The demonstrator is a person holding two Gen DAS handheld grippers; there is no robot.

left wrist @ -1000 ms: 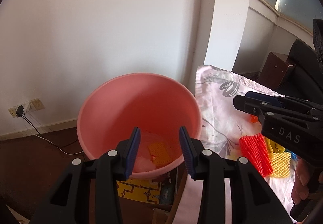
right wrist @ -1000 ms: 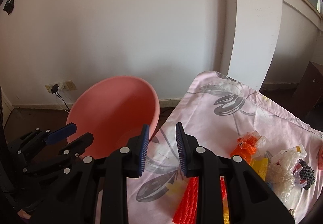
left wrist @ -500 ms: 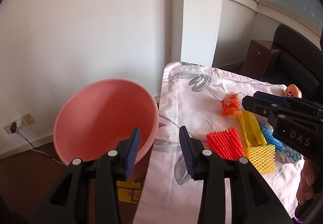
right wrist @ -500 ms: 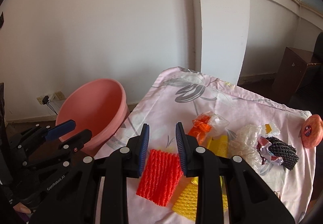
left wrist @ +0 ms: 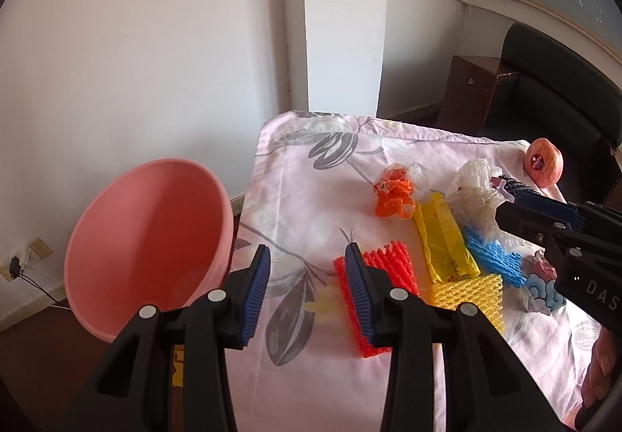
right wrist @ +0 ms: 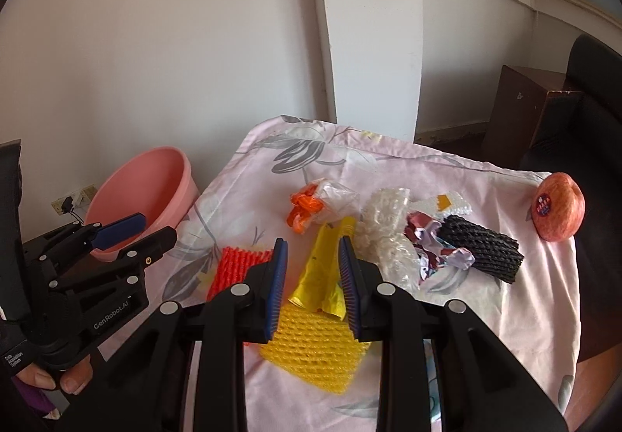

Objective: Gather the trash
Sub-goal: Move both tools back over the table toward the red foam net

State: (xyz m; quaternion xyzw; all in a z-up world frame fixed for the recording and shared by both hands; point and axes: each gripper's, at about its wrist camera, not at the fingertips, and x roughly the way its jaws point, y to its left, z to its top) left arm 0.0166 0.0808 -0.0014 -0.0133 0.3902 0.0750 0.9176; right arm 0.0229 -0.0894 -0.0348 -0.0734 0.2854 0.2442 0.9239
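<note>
Both grippers hang over the tabletop [right wrist: 486, 183] with jaws parted and nothing between them. The left gripper [left wrist: 307, 284] is nearer the red foam net [left wrist: 383, 276], which lies just right of its right finger, long axis running near to far. The right gripper [right wrist: 313, 276] frames the yellow wrapper [right wrist: 322, 268], which runs near to far, with the yellow foam net [right wrist: 315, 354] just nearer. The pink basin [left wrist: 151, 245] stands off the tabletop's left edge; its contents cannot be made out. A likely next move is closing on either piece.
</note>
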